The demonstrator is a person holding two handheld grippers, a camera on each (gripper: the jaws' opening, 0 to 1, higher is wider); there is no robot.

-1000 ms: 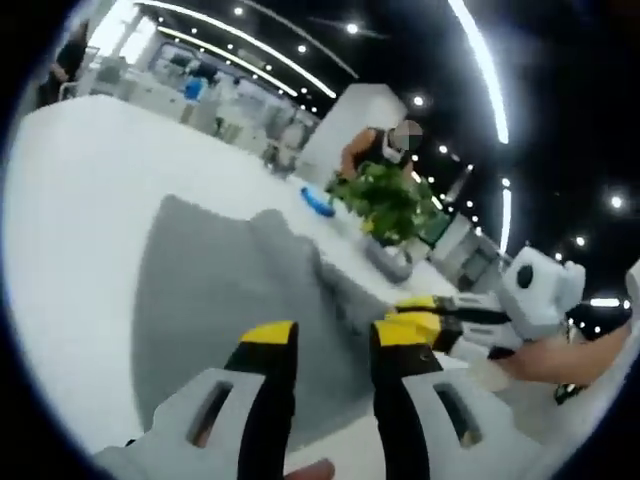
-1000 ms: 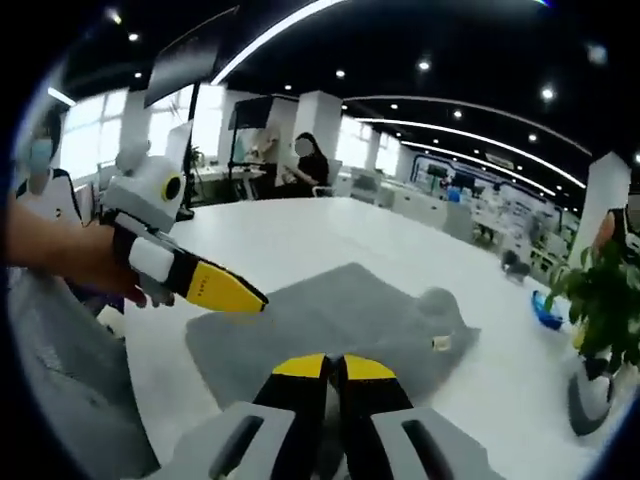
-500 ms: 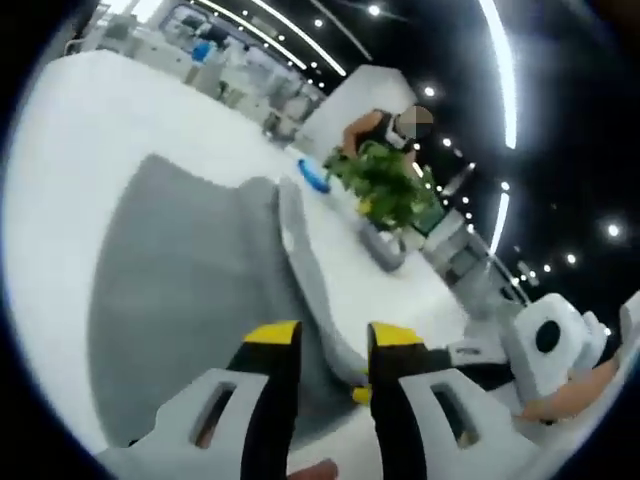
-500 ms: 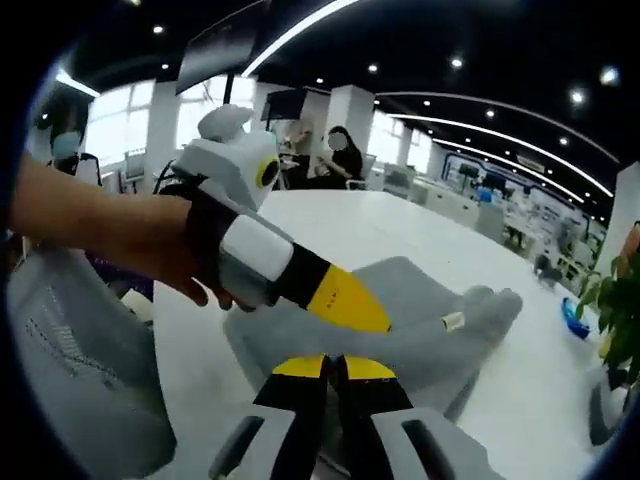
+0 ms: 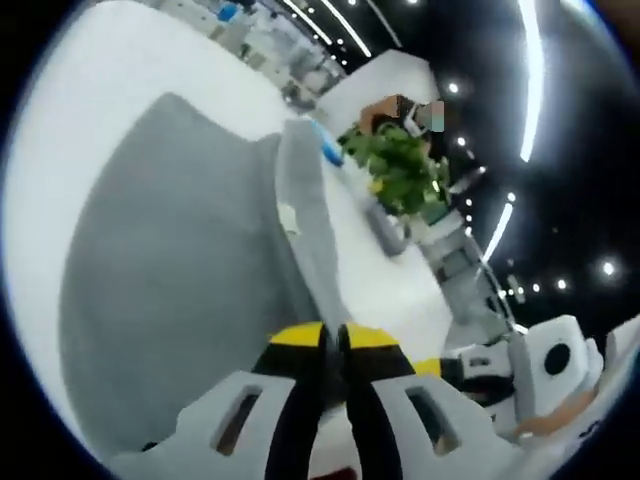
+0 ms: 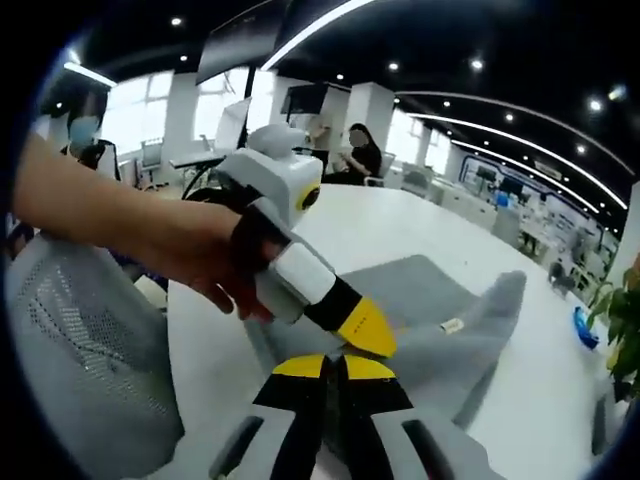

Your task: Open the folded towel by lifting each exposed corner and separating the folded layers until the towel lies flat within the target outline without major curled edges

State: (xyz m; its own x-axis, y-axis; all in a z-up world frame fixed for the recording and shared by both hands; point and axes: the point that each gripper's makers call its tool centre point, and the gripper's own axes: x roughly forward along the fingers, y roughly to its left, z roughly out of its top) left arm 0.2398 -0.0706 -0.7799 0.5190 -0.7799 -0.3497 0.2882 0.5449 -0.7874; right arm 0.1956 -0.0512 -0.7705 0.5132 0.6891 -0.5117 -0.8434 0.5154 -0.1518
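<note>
The grey towel lies on the white table, with one layer pulled up into a ridge that runs to my jaws. A small white label sits on that ridge. My left gripper is shut on the towel's near edge. My right gripper is shut on the same lifted edge of the towel, whose label shows to the right. The left gripper's yellow fingertip, held by a hand, sits just above the right jaws. The right gripper's body lies beside the left.
A potted plant and a blue object stand on the table beyond the towel. A grey mesh chair is at the table's near side. People sit at the far end of the table.
The left jaws, open half a second ago, have closed on the towel's edge. The lifted layer stands higher and the left gripper has come closer to the right one.
</note>
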